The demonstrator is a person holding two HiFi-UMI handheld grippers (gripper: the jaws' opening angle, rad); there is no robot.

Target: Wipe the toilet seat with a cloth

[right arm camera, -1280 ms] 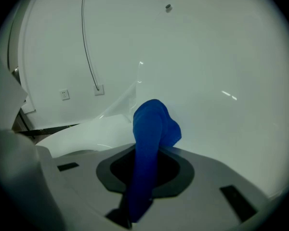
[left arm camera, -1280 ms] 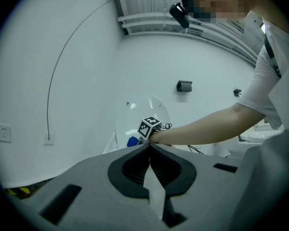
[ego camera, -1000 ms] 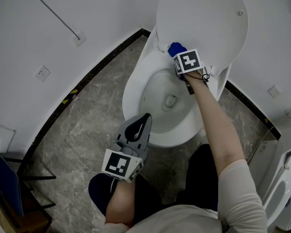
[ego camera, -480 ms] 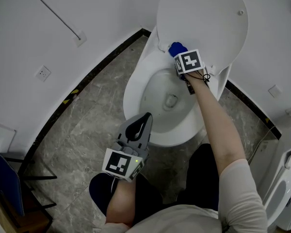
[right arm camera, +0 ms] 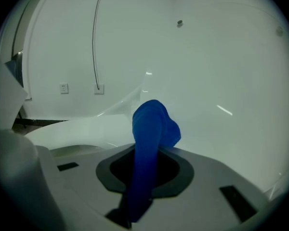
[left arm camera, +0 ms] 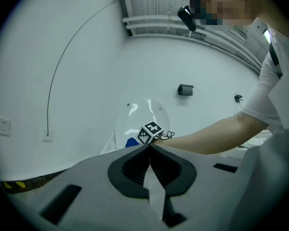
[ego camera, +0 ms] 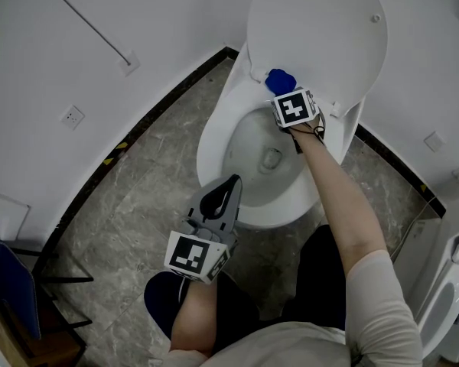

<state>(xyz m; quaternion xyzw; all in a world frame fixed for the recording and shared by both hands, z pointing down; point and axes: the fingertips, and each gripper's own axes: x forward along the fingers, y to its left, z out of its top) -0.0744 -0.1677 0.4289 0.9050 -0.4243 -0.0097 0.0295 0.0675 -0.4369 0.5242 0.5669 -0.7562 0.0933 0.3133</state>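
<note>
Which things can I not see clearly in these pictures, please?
- Head view: where the blue cloth meets the toilet; the marker cube of the right gripper covers it.
- Head view: part of the front rim, under the left gripper.
- Head view: a white fixture, cut by the right edge.
</note>
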